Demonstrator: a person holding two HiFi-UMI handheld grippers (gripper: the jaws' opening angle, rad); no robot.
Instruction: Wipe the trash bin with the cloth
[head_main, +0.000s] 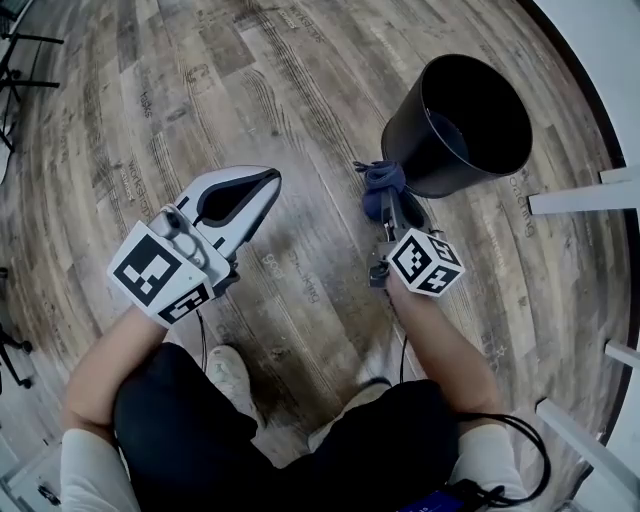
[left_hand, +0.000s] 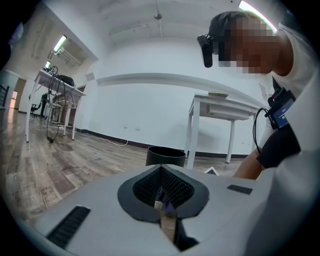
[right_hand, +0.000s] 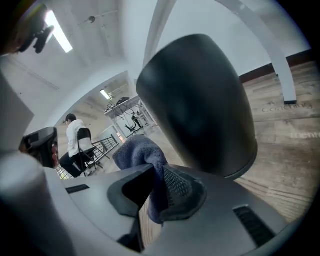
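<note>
The cloth (head_main: 381, 186) is gripped in the right claw (head_main: 391, 208) and brought up to the bin (head_main: 455, 125), which stands on the wood floor (head_main: 300, 90) just ahead of that claw and a little to its right. The wiping looks to be at its start or in its early strokes. The cloth is at the lower outer wall, so close that contact seems likely but cannot be confirmed. No wiped patch can be told apart on the dark wall. The rest of the wall, the rim and the inside are judged still to be done.

In the right gripper view the right claw (right_hand: 159, 192) is seen closed down narrow on a fold of the blue cloth (right_hand: 141, 151). The bunched remainder is pushed out beyond the tips, towards the bin (right_hand: 200, 100) that fills the space in front.

The left claw (head_main: 266, 181) is held well off to the left, away from the bin. Its tips (left_hand: 160, 171) are brought together, and nothing is held or touched by it.
</note>
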